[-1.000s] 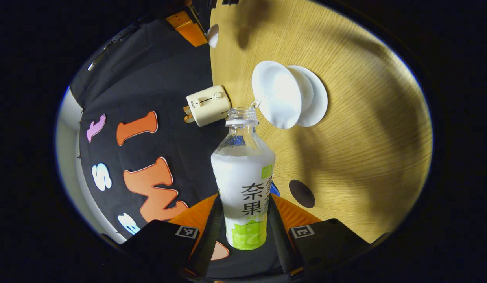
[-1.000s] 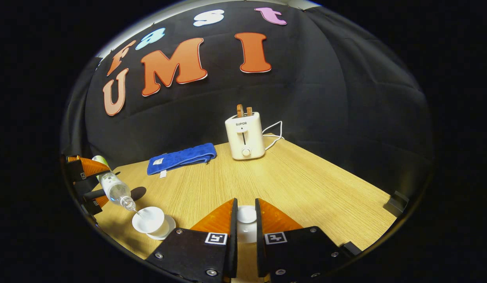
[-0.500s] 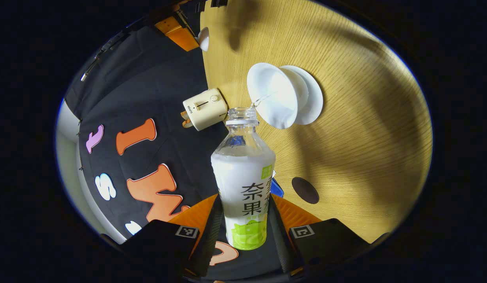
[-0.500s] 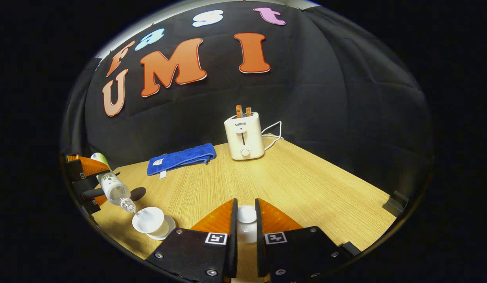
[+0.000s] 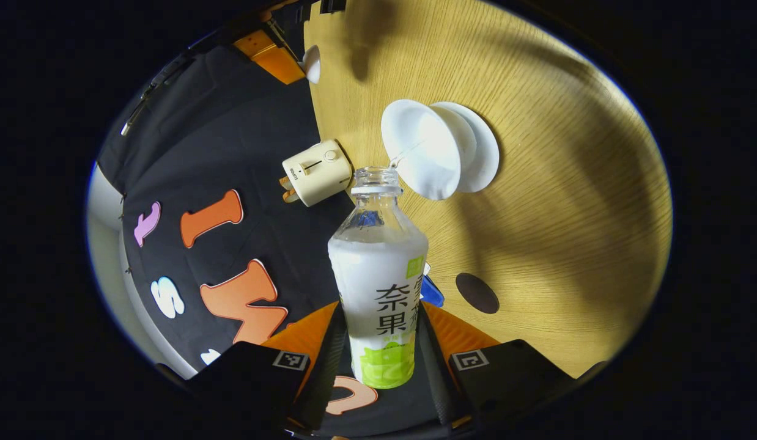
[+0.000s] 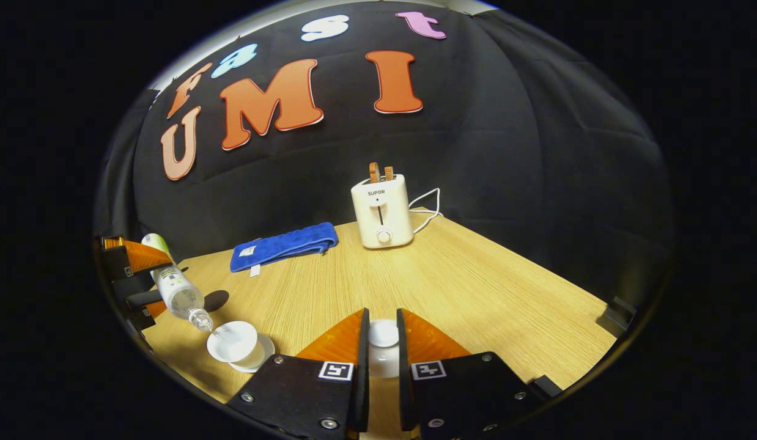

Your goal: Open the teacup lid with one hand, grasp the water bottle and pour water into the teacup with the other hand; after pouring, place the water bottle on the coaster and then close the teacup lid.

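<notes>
1. the teacup [image 6: 233, 342] stands open on its white saucer [image 6: 262, 353] near the front left part of the wooden table [image 6: 476, 287]; in the left gripper view the teacup [image 5: 418, 148] shows its white inside, with the saucer [image 5: 483, 146] behind it.
2. the water bottle [image 5: 378, 287] is tipped with its uncapped mouth just beside the teacup's rim, and a thin stream of water runs from the mouth into the teacup; in the right gripper view the water bottle [image 6: 173, 286] slants down toward the teacup from the left.
3. the left gripper [image 5: 378, 342] is clamped on the lower body of the water bottle, one finger on each side of the label; in the right gripper view the left gripper [image 6: 134, 278] is up and to the left of the teacup.
4. the coaster [image 5: 477, 293], a dark round disc, lies on the table near the teacup with nothing on it; in the right gripper view the coaster [image 6: 216, 300] sits just behind the teacup.
5. the right gripper [image 6: 383, 345] is narrowed around the white teacup lid [image 6: 383, 335], holding it by its knob to the right of the teacup, above the table.
6. farther back from the teacup lie a folded blue towel [image 6: 285, 245] and a white toaster [image 6: 381, 211] with two slices in its slots, its cord trailing at the wall.
</notes>
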`<state>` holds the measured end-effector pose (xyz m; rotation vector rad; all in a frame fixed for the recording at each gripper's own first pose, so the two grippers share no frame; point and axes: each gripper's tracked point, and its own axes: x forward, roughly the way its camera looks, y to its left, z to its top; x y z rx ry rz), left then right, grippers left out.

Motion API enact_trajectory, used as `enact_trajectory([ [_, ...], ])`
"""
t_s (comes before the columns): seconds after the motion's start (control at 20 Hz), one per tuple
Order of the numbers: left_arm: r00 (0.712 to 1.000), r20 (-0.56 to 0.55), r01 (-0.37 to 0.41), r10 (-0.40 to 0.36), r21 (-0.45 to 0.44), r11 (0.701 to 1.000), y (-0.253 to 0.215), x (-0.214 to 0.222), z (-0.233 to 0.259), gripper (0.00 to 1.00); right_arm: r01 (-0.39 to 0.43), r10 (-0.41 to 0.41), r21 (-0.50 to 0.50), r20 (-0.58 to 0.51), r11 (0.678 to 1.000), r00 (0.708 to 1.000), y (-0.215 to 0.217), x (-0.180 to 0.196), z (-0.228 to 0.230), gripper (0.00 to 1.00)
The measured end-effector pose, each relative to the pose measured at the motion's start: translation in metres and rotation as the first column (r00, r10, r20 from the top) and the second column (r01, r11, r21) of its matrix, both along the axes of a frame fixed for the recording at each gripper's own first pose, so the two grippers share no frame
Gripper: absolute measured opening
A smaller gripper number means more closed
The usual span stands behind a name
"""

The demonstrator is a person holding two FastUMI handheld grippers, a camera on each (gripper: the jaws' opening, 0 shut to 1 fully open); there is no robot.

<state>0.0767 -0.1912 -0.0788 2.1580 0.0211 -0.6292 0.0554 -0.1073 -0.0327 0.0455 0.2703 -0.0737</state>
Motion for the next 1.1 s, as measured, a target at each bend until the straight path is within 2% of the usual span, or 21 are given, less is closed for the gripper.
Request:
enact_trajectory([
  [0.05,1.0,-0.004,-0.003,0.003,-0.008,1.0,0.0,0.001,-0.001,0.69,-0.001,0.001,0.0,-0.001,1.0,1.0,0.0,0.0,-0.001,0.2],
  [0.1,1.0,-0.007,-0.01,0.01,-0.023,1.0,0.0,0.002,-0.003,0.72,-0.003,0.003,0.002,-0.005,1.0,1.0,0.0,0.0,-0.002,0.16],
  [0.15,1.0,-0.015,-0.019,0.018,-0.043,0.999,0.001,0.001,-0.005,0.68,-0.005,0.005,0.002,-0.007,1.0,1.0,0.002,0.001,-0.003,0.2],
  [0.25,0.998,-0.041,-0.052,0.049,-0.082,0.995,0.004,0.001,-0.01,0.67,-0.007,0.007,0.002,-0.01,1.0,1.0,0.003,0.002,-0.004,0.2],
  [0.3,0.997,-0.052,-0.07,0.065,-0.103,0.992,0.005,0.002,-0.013,0.7,-0.008,0.008,0.001,-0.01,1.0,1.0,0.003,0.001,-0.004,0.2],
  [0.4,0.994,-0.07,-0.099,0.09,-0.146,0.984,0.006,0.0,-0.016,0.67,-0.008,0.009,0.002,-0.011,1.0,1.0,0.003,0.001,-0.005,0.2],
  [0.6,0.982,-0.122,-0.171,0.142,-0.276,0.946,0.007,-0.01,-0.028,0.7,-0.012,0.012,0.003,-0.016,1.0,1.0,0.005,0.002,-0.007,0.2],
  [0.7,0.97,-0.165,-0.226,0.179,-0.346,0.91,0.008,-0.013,-0.033,0.67,-0.017,0.017,0.002,-0.017,1.0,1.0,0.006,0.002,-0.006,0.2],
  [0.85,0.948,-0.225,-0.308,0.227,-0.452,0.838,0.008,-0.01,-0.03,0.67,-0.021,0.021,0.0,-0.014,1.0,1.0,0.008,0.002,-0.006,0.2],
  [0.95,0.929,-0.269,-0.362,0.255,-0.509,0.781,0.012,-0.008,-0.027,0.7,-0.018,0.018,0.001,-0.02,1.0,1.0,0.006,0.003,-0.008,0.2],
  [1.0,0.916,-0.295,-0.395,0.273,-0.539,0.744,0.015,-0.007,-0.026,0.66,-0.016,0.016,0.003,-0.023,1.0,1.0,0.006,0.004,-0.01,0.2],
  [1.05,0.901,-0.325,-0.427,0.286,-0.562,0.708,0.018,-0.007,-0.026,0.7,-0.015,0.015,0.003,-0.026,1.0,1.0,0.006,0.004,-0.01,0.2],
  [1.1,0.885,-0.358,-0.461,0.298,-0.583,0.668,0.02,-0.005,-0.029,0.68,-0.014,0.014,0.004,-0.028,1.0,1.0,0.006,0.005,-0.011,0.2],
])
